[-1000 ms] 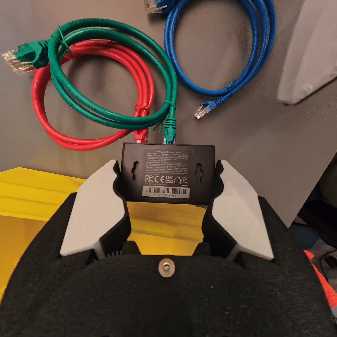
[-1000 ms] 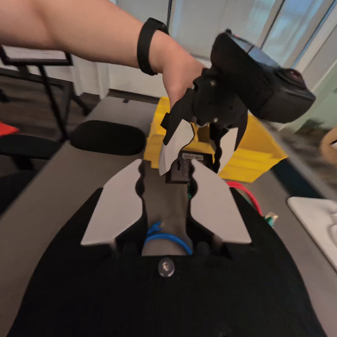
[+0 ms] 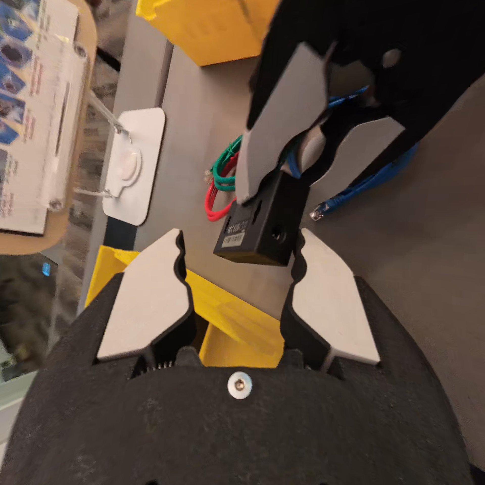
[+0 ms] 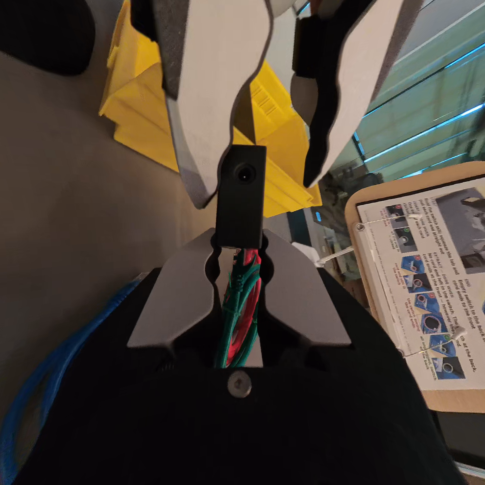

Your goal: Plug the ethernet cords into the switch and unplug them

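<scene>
A black ethernet switch (image 4: 240, 194) hangs in the air above the grey table (image 3: 393, 262), pinched at one end between the right gripper's (image 4: 239, 242) fingertips. The left gripper (image 3: 240, 242) is spread wide, its fingers either side of the switch without gripping it. Green cord (image 4: 236, 309) and red cord (image 4: 248, 259) trail from the switch; a blue cord (image 3: 341, 199) lies on the table near a yellow bin (image 3: 236, 315).

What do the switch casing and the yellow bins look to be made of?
The switch looks like matte black moulded plastic or painted metal: flat faces, crisp edges, little glare; the look leaves it open. The yellow bins seem to be smooth, slightly glossy plastic, given the moulded ribs and stepped rims.
</scene>
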The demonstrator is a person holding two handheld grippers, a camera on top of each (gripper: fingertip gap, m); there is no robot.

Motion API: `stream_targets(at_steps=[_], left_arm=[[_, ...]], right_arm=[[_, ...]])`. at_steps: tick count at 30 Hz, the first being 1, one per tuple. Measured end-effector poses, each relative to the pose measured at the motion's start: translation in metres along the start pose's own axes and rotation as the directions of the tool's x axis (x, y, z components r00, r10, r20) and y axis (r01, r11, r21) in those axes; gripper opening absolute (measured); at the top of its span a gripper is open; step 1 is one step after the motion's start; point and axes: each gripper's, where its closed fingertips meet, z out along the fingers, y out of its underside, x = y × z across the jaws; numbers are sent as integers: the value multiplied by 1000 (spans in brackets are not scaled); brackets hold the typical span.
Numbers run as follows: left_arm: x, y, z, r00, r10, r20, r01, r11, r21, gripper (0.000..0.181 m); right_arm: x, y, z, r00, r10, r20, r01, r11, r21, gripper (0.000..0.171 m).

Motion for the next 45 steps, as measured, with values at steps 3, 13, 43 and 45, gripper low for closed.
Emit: stream_targets(at_steps=[3, 13, 43, 45], left_arm=[[11, 0, 12, 991, 133, 32, -131, 990, -46, 58], [9, -18, 13, 986, 153, 62, -155, 987, 34, 30], [-16, -84, -20, 949, 79, 305, -166, 948, 270, 40], [-24, -90, -27, 942, 60, 331, -170, 935, 312, 39]], right_arm=[[-6, 5, 0, 998, -5, 64, 8, 998, -60, 28], [13, 4, -14, 999, 32, 28, -33, 999, 35, 29], [70, -13, -63, 978, -205, -34, 195, 962, -192, 28], [81, -18, -66, 975, -219, -40, 209, 962, -177, 28]])
